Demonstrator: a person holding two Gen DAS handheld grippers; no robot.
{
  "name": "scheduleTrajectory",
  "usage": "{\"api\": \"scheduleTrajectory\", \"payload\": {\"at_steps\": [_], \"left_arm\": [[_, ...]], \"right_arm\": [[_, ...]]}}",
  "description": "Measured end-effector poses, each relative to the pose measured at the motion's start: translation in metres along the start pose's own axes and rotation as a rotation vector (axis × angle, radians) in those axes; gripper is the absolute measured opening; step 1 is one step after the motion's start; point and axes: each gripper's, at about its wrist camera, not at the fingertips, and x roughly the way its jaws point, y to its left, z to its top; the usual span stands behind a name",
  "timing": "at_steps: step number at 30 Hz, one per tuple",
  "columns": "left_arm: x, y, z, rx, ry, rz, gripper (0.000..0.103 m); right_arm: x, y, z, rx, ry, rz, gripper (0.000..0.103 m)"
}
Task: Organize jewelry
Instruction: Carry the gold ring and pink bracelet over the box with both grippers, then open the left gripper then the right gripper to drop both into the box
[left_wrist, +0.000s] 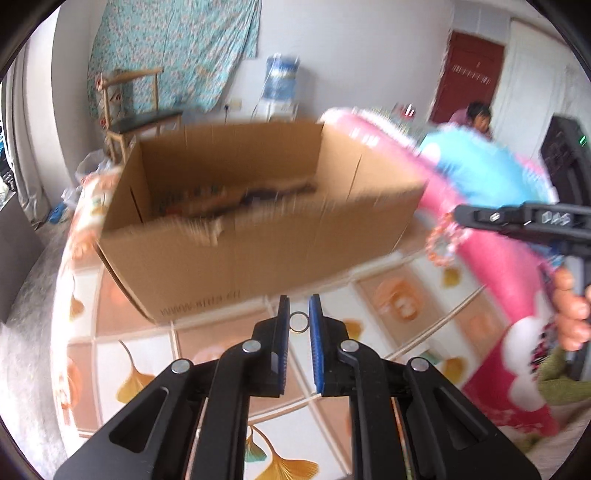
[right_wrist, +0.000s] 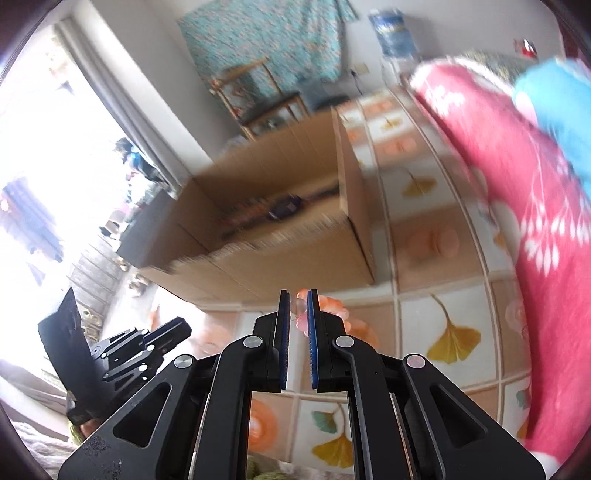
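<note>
Left wrist view: left tool (left_wrist: 299, 312) nearly closed on ring (left_wrist: 298, 322); right tool (right_wrist: 298, 308) pinching bead bracelet (right_wrist: 325, 308)

Motion blur smears the cardboard box (left_wrist: 258, 206), so the things lying inside it cannot be told apart. The bead bracelet (right_wrist: 332, 314) is mostly hidden behind the right gripper (right_wrist: 298, 306). Printing on the box's near wall is unreadable.

Cardboard box (left_wrist: 258, 236) on ginkgo-print bedsheet (left_wrist: 388, 354)
</note>
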Motion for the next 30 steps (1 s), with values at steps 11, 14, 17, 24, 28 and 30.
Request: {"api": "scheduleTrajectory", "payload": {"at_steps": [11,14,17,24,28,30], "left_arm": [[-0.036,0.011,0.083,0.055,-0.173,0.019,0.010],[-0.004,0.028,0.099,0.017,-0.111,0.015,0.010],[0.031,0.048,0.109,-0.025,-0.015,-0.014,0.010],[0.086,0.075,0.113,-0.097,0.194,-0.017,0.024],[0.088,0.085,0.111,-0.130,0.184,-0.035,0.043],[0.082,0.090,0.113,-0.138,0.153,-0.027,0.044]], "right_arm": [[0.001,0.038,0.081,-0.181,-0.112,0.136,0.007],[0.029,0.035,0.098,-0.200,-0.061,0.143,0.007],[0.061,0.027,0.108,-0.209,0.012,0.129,0.007],[0.103,0.014,0.114,-0.218,0.118,0.103,0.007],[0.109,0.013,0.117,-0.232,0.134,0.093,0.007],[0.111,0.014,0.118,-0.239,0.146,0.089,0.007]]}}
